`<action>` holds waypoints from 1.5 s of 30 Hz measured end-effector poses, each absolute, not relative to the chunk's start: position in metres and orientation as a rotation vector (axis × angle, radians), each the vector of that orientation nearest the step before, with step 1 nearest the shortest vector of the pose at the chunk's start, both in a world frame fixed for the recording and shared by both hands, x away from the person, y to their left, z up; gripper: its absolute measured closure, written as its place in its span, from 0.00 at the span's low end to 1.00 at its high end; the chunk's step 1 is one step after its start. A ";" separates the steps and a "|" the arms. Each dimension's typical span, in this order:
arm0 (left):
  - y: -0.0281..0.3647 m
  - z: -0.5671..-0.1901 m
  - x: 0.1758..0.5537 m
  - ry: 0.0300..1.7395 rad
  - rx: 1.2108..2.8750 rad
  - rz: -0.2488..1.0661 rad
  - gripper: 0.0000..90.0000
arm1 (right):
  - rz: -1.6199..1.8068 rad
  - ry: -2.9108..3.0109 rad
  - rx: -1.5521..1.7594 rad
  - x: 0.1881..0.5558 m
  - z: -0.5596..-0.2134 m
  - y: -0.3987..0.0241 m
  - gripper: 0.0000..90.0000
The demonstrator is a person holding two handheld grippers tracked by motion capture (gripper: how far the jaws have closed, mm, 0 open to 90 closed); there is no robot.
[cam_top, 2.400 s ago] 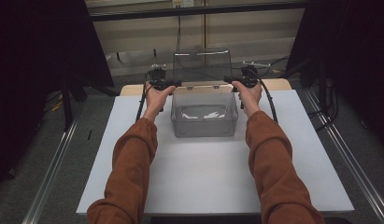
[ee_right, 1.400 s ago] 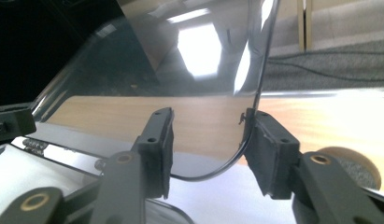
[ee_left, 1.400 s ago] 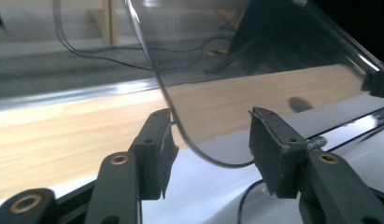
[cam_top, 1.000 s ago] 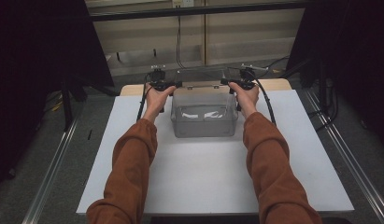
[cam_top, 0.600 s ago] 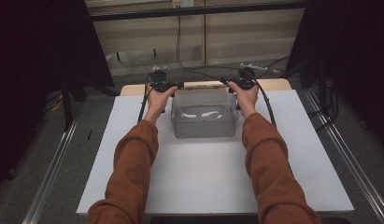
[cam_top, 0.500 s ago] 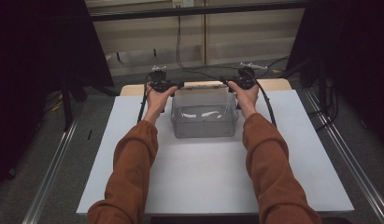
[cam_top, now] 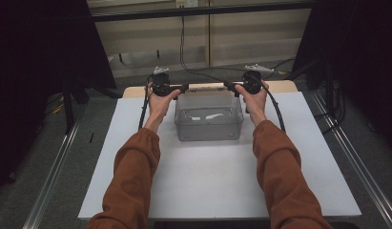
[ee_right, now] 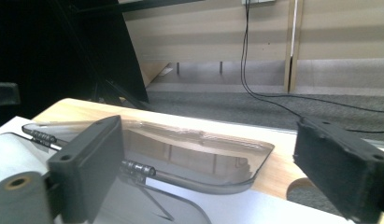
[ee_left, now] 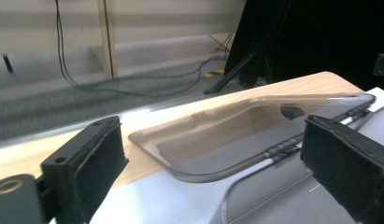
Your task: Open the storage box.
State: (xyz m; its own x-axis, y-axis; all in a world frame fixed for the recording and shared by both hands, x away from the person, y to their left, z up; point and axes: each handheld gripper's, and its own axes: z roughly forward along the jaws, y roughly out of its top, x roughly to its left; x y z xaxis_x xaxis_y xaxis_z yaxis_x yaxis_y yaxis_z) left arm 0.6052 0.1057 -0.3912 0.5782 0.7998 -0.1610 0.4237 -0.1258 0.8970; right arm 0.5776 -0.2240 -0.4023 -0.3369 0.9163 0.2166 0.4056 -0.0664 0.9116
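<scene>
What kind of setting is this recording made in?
Probably a lab or recording bay, not a home: a table with a white mat, metal floor rails, dark curtains and loose cables.

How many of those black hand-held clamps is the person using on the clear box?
2. The left gripper is at the far left corner of the clear box; the right gripper is at its far right corner. Both are open beside the laid-back lid.

No readable text, label, brand, number or sign anywhere.
</scene>
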 end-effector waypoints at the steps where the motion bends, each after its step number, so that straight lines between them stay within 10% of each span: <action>1: 0.106 -0.391 0.603 1.003 1.752 0.453 0.06 | 1.400 1.726 1.409 0.576 -0.401 -0.224 0.09; 45: 0.146 -0.380 0.491 0.819 1.602 0.592 0.04 | 1.340 1.658 1.136 0.466 -0.395 -0.237 0.01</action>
